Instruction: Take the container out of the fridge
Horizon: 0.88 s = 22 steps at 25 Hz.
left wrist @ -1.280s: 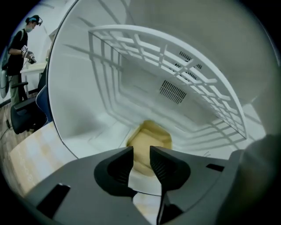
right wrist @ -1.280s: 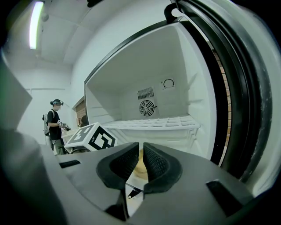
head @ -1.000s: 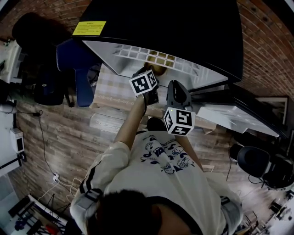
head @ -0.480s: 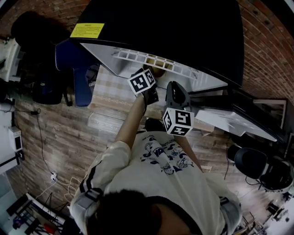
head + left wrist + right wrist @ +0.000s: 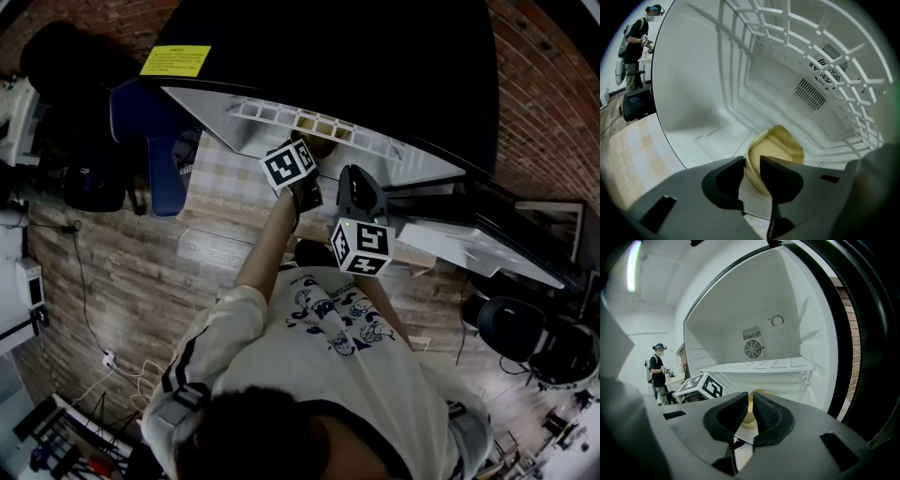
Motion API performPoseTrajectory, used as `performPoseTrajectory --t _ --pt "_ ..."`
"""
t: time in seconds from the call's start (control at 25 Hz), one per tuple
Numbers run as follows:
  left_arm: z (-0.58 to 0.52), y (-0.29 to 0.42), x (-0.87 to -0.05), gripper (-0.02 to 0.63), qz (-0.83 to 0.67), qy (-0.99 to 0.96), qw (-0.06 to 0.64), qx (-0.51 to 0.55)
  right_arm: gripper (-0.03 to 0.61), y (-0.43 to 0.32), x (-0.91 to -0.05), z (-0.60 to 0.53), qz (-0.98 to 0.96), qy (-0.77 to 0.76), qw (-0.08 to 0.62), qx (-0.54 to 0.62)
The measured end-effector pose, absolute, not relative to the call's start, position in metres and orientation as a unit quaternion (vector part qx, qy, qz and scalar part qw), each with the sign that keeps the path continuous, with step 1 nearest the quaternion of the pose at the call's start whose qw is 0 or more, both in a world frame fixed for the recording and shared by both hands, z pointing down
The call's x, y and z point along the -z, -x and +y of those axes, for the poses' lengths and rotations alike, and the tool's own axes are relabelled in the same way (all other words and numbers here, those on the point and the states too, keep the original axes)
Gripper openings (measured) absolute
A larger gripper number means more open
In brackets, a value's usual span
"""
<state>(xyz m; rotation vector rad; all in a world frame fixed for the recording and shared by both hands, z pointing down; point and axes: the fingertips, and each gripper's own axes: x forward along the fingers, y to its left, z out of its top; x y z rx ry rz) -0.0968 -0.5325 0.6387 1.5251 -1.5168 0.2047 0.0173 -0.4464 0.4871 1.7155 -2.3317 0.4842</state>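
Observation:
A pale yellow container [image 5: 780, 145] sits on the white floor of the open fridge, under the grid shelf [image 5: 825, 51]. My left gripper [image 5: 752, 161] reaches into the fridge, its jaws closing with the container's near rim pinched between them. From the head view, the left gripper [image 5: 309, 150] is at the fridge mouth, where the container [image 5: 319, 142] shows as a small yellowish patch. My right gripper [image 5: 356, 176] hangs just outside, to the right and lower. In its own view the right gripper [image 5: 751, 395] is shut and empty, with the container [image 5: 749, 417] beyond the jaws.
The fridge's black top [image 5: 328, 56] fills the upper head view, and its open door [image 5: 487, 248] juts out at the right. A blue chair [image 5: 155, 141] stands to the left on the wooden floor. Another person [image 5: 657, 369] stands in the background. A fan vent [image 5: 752, 348] is on the fridge's back wall.
The head view has drifted slightly. Both grippers stay in much the same place at the fridge opening.

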Motion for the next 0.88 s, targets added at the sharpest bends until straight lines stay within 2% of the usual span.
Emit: performPoseTrajectory --t 0.2,0.88 --pt "-0.530 0.097 -0.638 0.033 -0.617 -0.623 0.473 -0.086 0.049 -0.015 -0.487 -0.445 -0.792 -0.579 0.102 -0.166" --pt "-0.501 0.132 -0.610 0.031 -0.637 -0.619 0.456 -0.061 0.049 -0.003 -0.483 -0.442 -0.798 -0.571 0.094 -0.166"
